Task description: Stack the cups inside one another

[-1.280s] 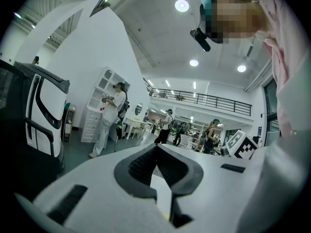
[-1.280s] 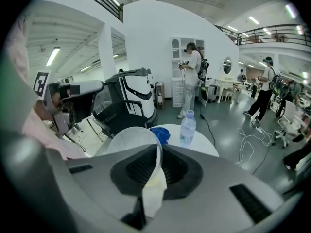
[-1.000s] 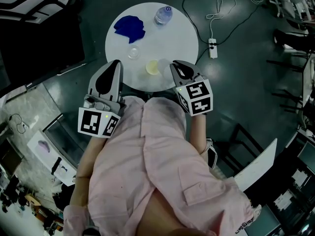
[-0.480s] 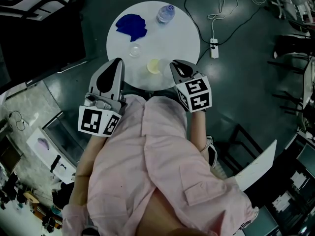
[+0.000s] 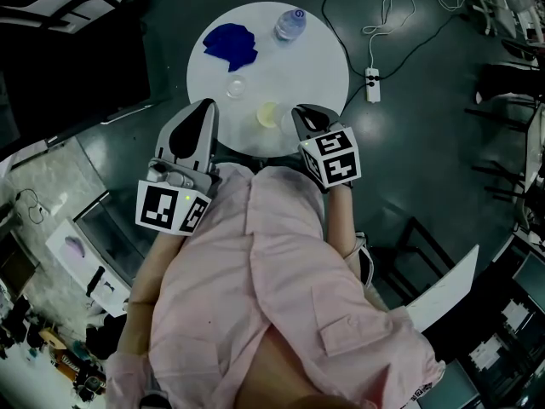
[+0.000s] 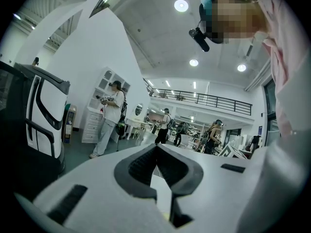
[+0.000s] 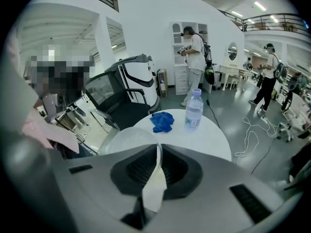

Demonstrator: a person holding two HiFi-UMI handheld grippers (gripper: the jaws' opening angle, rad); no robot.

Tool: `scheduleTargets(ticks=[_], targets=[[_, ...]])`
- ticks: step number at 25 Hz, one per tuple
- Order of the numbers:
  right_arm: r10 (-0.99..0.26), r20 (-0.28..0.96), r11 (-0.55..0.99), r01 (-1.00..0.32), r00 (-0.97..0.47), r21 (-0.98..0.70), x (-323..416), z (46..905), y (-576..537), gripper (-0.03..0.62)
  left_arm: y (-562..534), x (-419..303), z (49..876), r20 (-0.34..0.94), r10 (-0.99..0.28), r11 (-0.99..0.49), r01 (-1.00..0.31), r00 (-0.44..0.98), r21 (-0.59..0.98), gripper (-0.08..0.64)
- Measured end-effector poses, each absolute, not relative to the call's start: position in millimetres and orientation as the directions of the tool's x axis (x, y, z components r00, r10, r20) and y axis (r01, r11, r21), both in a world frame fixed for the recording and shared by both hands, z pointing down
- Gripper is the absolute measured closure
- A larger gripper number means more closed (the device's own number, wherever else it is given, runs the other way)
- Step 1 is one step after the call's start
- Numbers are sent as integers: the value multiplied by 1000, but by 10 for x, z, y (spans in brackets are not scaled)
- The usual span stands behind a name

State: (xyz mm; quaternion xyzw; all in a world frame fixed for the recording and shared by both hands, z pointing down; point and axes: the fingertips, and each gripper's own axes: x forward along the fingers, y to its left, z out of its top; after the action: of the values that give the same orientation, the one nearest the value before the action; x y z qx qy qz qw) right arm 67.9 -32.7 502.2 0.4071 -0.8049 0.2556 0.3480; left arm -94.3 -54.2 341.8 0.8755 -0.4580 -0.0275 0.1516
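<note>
Pinching the thin wall of a clear plastic cup [image 5: 268, 114] with the right gripper [image 5: 300, 114] [image 7: 158, 152], jaws clamped on the rim, over the near part of the round white table [image 5: 311, 66] and close to its near edge; impossible to tell whether resting there or lifted. Holding the left gripper [image 5: 202, 112] [image 6: 156, 150] level and empty, jaws together at the tips, just off the table's near-left edge. Further in, left of the held cup and apart from it, a second small clear cup [image 5: 236, 86] standing upright on the table. Beyond that, towards the far edge, a crumpled blue cloth [image 5: 230, 45] and, to its right, an upright clear plastic water bottle [image 5: 289, 24], both well apart from the cups. Bare tabletop across the right half and in the gap between the two cups. Right of the table, on the dark floor [image 5: 409, 143], a white power strip [image 5: 368, 83] with a trailing cable [image 5: 400, 45], clear of the table's edge.
</note>
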Motion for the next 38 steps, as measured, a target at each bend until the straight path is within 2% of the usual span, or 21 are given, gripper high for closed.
scheduleTargets(ticks=[38], targets=[[-370,833,594,-794,-411,-128,573,5578,-353,553,-578,-1013,3452,100,-821,-516,-805,562,292,551]])
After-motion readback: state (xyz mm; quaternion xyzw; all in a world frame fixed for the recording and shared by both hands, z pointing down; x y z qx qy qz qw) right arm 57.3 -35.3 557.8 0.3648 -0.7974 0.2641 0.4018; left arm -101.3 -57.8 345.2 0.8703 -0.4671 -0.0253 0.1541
